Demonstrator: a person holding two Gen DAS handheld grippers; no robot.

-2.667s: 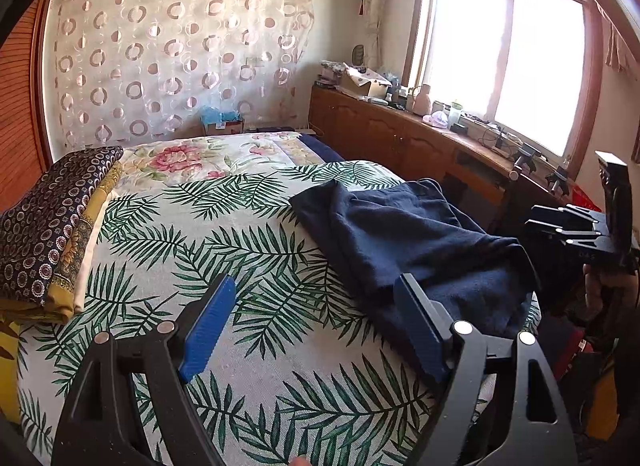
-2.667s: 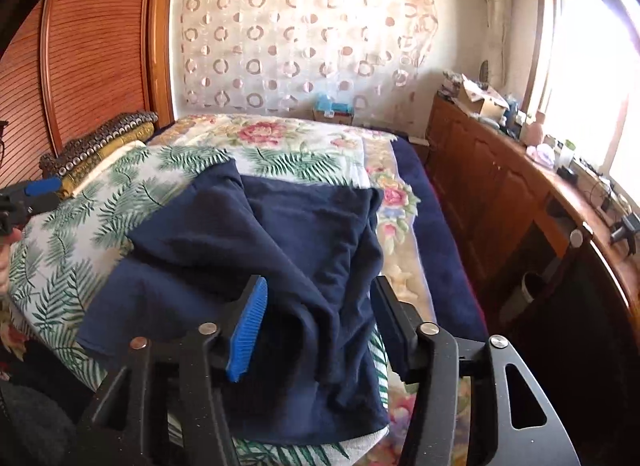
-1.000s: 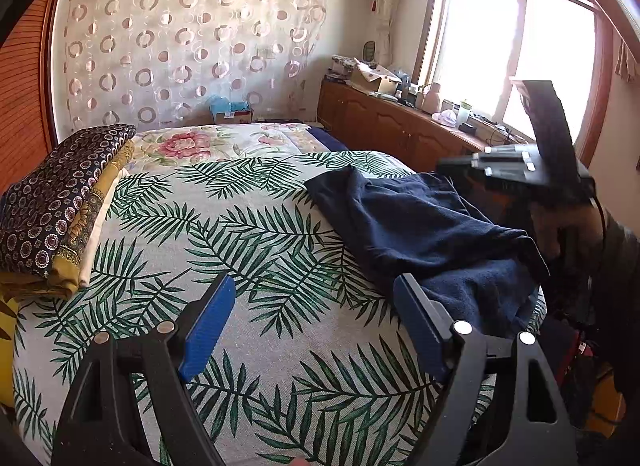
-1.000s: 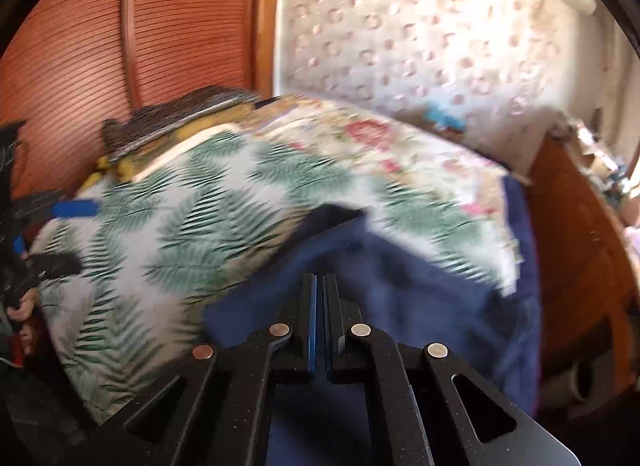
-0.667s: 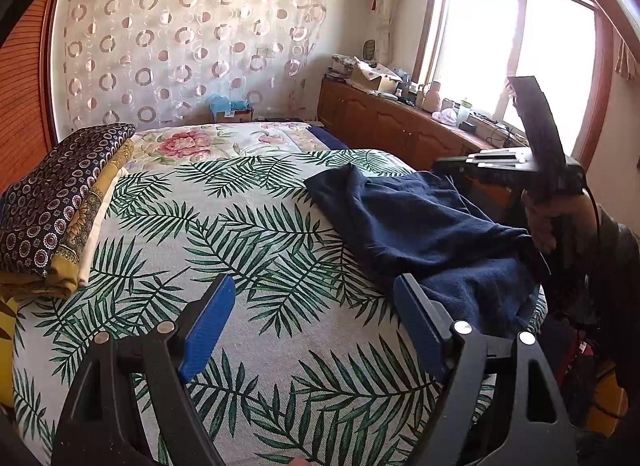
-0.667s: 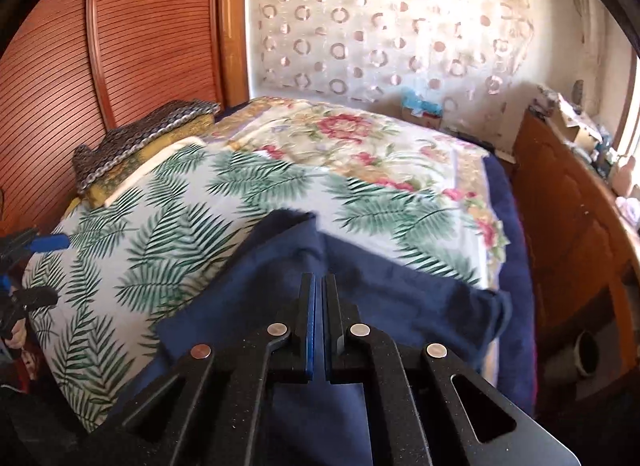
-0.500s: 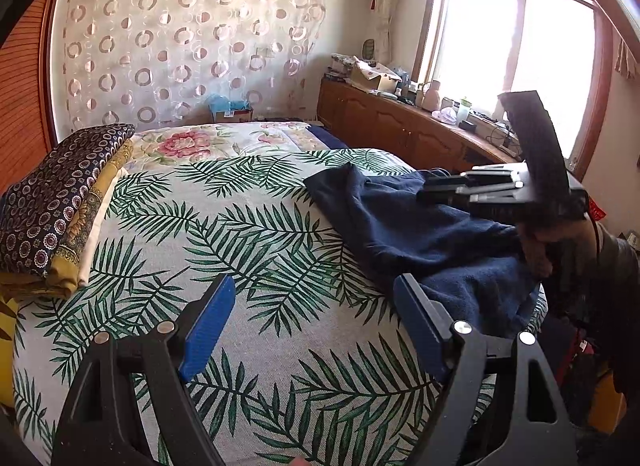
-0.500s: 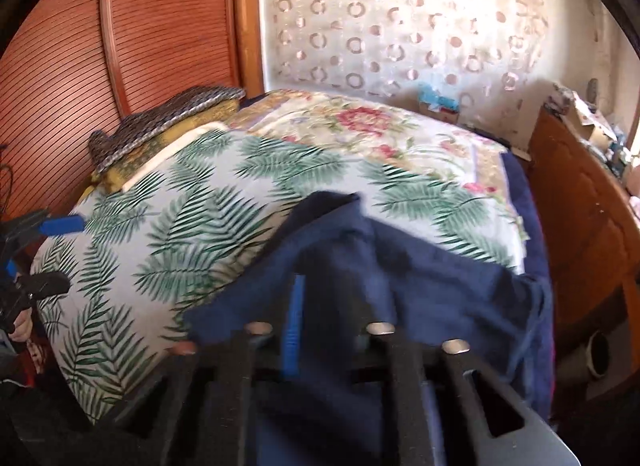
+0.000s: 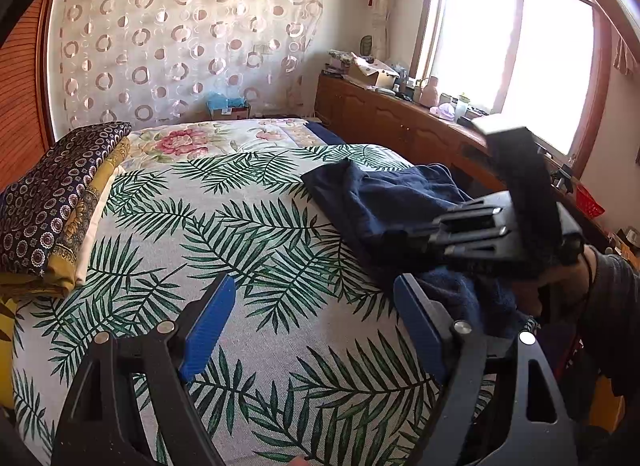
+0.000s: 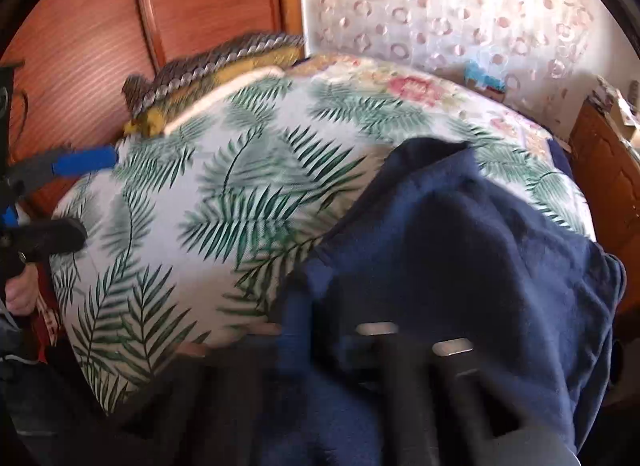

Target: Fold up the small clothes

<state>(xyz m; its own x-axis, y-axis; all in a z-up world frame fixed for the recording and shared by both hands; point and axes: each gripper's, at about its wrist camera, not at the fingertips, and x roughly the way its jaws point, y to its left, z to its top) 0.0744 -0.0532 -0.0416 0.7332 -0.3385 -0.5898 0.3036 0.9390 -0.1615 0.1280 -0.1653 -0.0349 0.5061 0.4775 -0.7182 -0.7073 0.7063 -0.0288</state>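
Bedroom, palm-leaf bedspread (image 9: pixel 248 250): two hand-held grippers and one navy garment.

Nearest, the left gripper (image 9: pixel 308 318) is held spread wide above bare bedspread, nothing between its blue pads. The right gripper (image 9: pixel 390 234), jaws just closed, is clenched on the navy garment (image 9: pixel 384 201), crumpled at the bed's window-side edge. Beyond, folded patterned bedding (image 9: pixel 48 201) is stacked.

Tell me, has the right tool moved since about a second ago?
Yes. In the left wrist view the right tool has dropped from window height onto the navy garment.
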